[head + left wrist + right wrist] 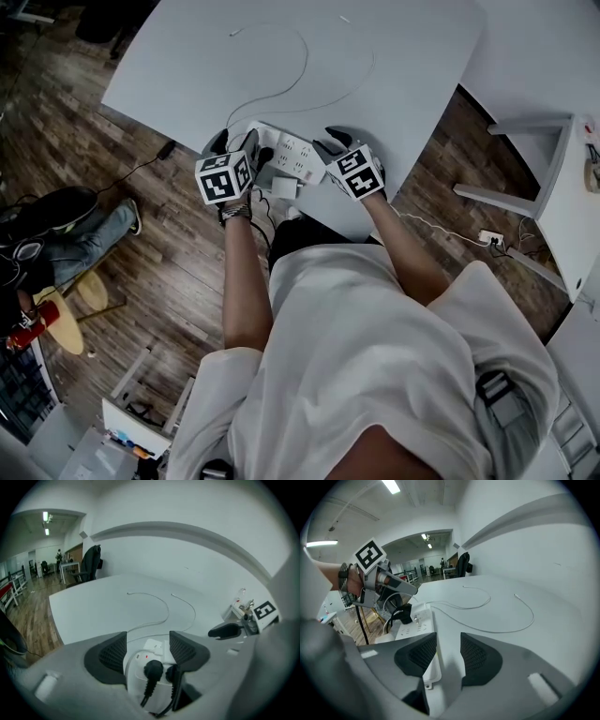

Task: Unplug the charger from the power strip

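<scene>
A white power strip (292, 157) lies at the table's near edge. Two black plugs (153, 670) sit in its end, with a small white charger (153, 646) just beyond them, and a thin white cable (159, 606) runs out over the table. My left gripper (149, 641) is open, its jaws standing either side of that end of the strip without pressing on it. My right gripper (448, 641) is open over the strip's other end (425, 667); its left pad hangs above the strip's edge and bare table shows in the gap. From above, the left gripper (236, 142) and right gripper (330, 141) flank the strip.
The white table (394, 56) stretches away from me, with the cable (300, 75) looped across it. A small white block (284, 187) sits at the near edge between the grippers. Black cords (264, 211) drop to the wooden floor. A white shelf unit (553, 178) stands at the right.
</scene>
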`<state>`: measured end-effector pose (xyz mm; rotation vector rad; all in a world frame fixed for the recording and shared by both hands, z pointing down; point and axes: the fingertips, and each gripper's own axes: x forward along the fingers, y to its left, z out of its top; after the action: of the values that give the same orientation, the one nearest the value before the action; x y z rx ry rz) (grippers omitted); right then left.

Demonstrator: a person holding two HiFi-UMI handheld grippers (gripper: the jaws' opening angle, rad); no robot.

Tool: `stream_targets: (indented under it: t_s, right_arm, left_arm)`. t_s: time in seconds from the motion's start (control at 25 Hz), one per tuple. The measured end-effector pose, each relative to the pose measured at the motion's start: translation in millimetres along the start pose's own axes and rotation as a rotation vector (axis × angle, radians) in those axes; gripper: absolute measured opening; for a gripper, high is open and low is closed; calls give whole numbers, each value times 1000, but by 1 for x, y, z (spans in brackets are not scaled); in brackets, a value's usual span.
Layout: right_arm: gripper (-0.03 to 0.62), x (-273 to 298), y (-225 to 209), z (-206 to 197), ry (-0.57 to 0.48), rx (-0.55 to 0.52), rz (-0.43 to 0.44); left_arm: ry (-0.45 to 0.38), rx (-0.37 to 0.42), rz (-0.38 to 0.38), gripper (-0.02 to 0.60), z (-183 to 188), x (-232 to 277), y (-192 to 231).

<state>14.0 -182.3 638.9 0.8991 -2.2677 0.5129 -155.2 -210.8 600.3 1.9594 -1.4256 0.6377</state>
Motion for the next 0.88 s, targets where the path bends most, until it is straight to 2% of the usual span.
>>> stream_targets:
  t_s: [0.12,0.2,0.28,0.36,0.48,0.72,0.88]
  right_arm:
    - [148,-17,-10,27,-77,22,-54]
    - [105,-31,-16,51,-150,16,-92]
    - [49,-49,-19,81,-239,-5,-131]
    - [21,-68,-22,111,-323,-29,-171]
    - [3,-97,-24,152,-427,-68,-221]
    - [3,-159,-14,222,-606,-131,-286]
    - [2,-204,1,270,-735,-194,-316]
  left_arm:
    - [-86,69,3,281,25,-10,-2]
    - [-154,133,-15,275,43,-18,-11]
    - [-222,204,-41,191,62,-30,-23]
    - [-282,255,-72,91,79,-43,-35]
    - [-348,311,-104,5,100,-62,-51]
    - [-488,396,-150,5,150,-111,-76]
    - [-598,461,-150,5,192,-153,-88]
